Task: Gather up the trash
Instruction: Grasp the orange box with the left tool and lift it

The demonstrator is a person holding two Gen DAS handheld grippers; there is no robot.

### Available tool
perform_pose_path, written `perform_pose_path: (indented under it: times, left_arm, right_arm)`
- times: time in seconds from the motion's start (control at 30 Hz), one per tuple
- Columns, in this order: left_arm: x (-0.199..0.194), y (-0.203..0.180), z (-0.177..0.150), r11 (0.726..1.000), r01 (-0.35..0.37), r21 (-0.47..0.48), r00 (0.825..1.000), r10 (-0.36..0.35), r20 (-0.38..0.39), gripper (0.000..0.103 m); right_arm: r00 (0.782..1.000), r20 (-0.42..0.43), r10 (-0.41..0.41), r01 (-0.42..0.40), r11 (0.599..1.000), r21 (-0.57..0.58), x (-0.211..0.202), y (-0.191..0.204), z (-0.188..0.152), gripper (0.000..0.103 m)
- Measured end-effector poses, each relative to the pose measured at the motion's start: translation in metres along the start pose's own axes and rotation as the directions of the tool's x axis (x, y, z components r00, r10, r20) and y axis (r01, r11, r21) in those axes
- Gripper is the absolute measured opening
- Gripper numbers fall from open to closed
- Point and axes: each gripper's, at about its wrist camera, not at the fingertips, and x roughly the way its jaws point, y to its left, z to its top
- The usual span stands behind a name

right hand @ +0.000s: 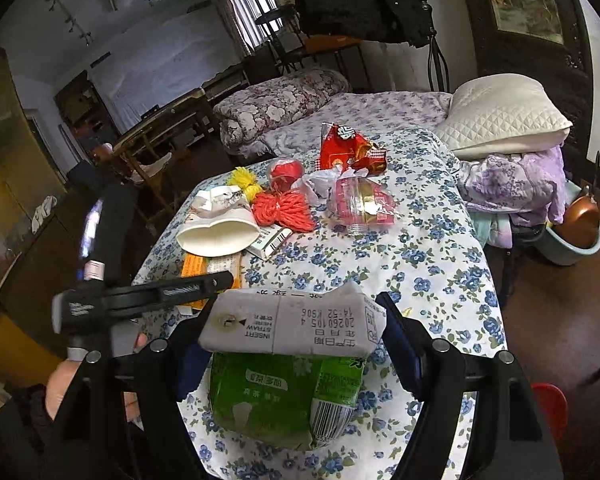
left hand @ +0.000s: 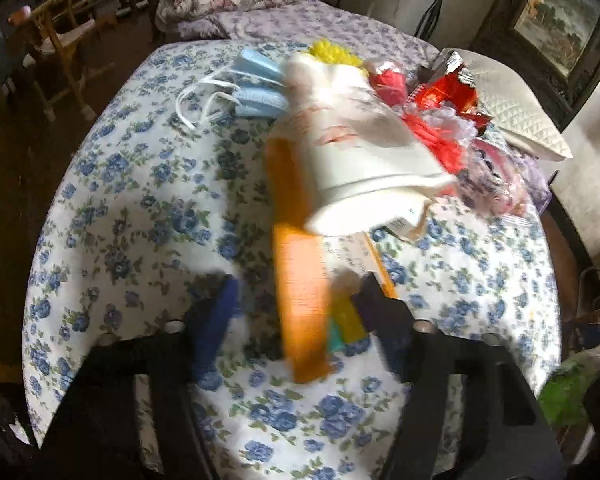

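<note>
My right gripper is shut on a crushed green and white drink carton above the near end of a blue-flowered table. My left gripper is open, its fingers on either side of a flat orange packet lying on the cloth. Beyond that lies a squashed white paper cup, also in the right wrist view. More trash lies behind: blue face masks, red yarn, a red snack wrapper, a clear plastic tray, a small box.
A bed with a folded floral quilt and a white pillow stands behind the table. A wooden chair is at the left. A basin with a copper pan sits on the floor at the right, and a red bin nearer.
</note>
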Motion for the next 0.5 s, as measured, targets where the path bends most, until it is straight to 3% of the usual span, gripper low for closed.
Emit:
perform_pose_path:
  times: [0.03,0.07,0.1,0.27,0.5]
  left_arm:
    - [0.000,0.000,0.000,1.000,-0.009,0.005,1.000,0.009,0.006,0.041]
    - [0.000,-0.001,0.001,1.000,0.002,0.002,1.000,-0.002,0.007,0.027]
    - [0.000,0.003,0.002,1.000,0.027,-0.015,1.000,-0.026,0.004,0.019]
    - [-0.011,0.007,-0.003,0.999,0.042,-0.028,0.999,-0.041,0.023,0.018]
    - [-0.066,0.005,-0.025,0.998,0.059,-0.015,0.990,-0.057,0.130,0.016]
  right_arm:
    - [1.000,-0.001,0.003,-0.003,1.000,0.001,0.000,0.001,0.000,0.075]
    - [1.000,-0.002,0.006,-0.006,1.000,0.003,0.000,0.001,-0.001,0.075]
    - [1.000,-0.003,0.008,-0.008,1.000,0.005,0.000,0.001,-0.002,0.075]
    - [1.000,-0.006,0.002,-0.002,1.000,0.005,0.000,0.004,-0.001,0.075]
    - [1.000,0.007,-0.008,0.008,1.000,0.003,-0.007,0.004,0.000,0.075]
